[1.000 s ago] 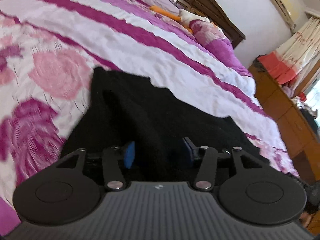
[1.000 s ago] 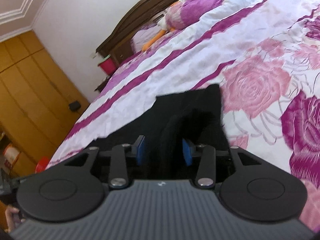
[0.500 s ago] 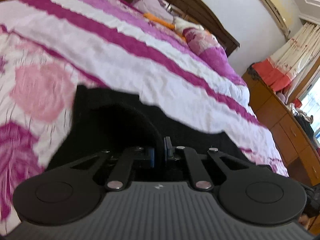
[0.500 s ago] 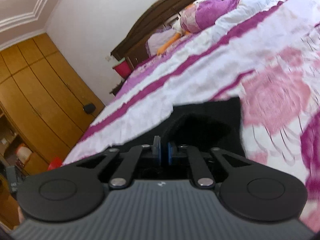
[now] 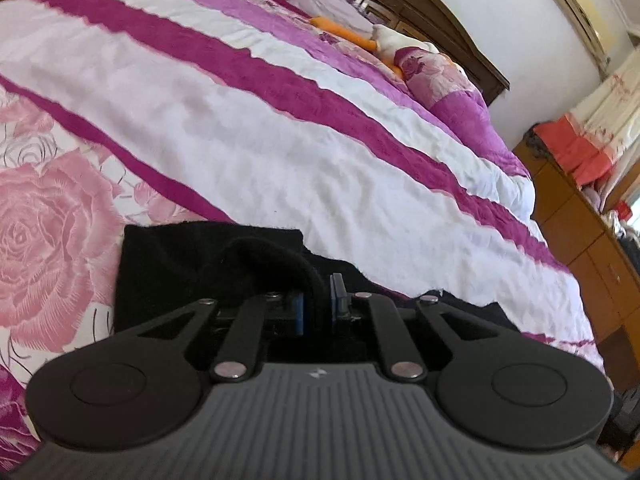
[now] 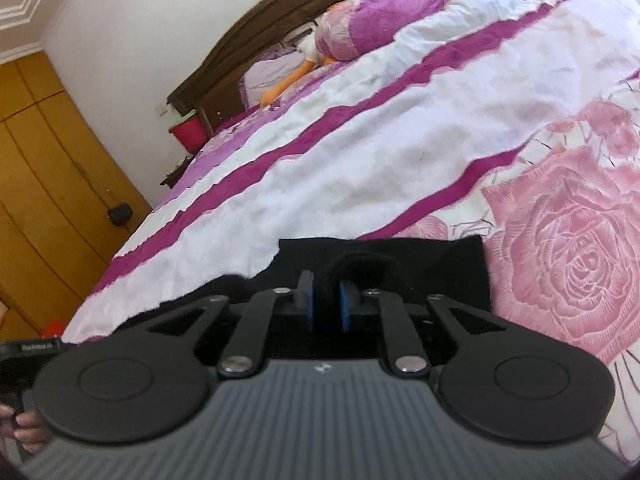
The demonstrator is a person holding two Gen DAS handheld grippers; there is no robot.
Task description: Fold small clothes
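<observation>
Gripping: my left hand-held gripper (image 5: 316, 308) pinches a rolled edge of the black garment (image 5: 180, 264) between its blue pads, low centre of the frame.
Right hand-held gripper (image 6: 326, 304): clamped narrow on a bunched fold of the same garment (image 6: 440, 264).
Garment: lies on the bed (image 5: 248, 128), on the rose-patterned cover.

Bright, seemingly daylit; fisheye-bent edges, slight blur, dark fabric detail lost.

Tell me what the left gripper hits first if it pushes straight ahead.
The left gripper is already shut on the black garment; ahead, it would likely bunch that cloth, then meet the bedspread.
</observation>
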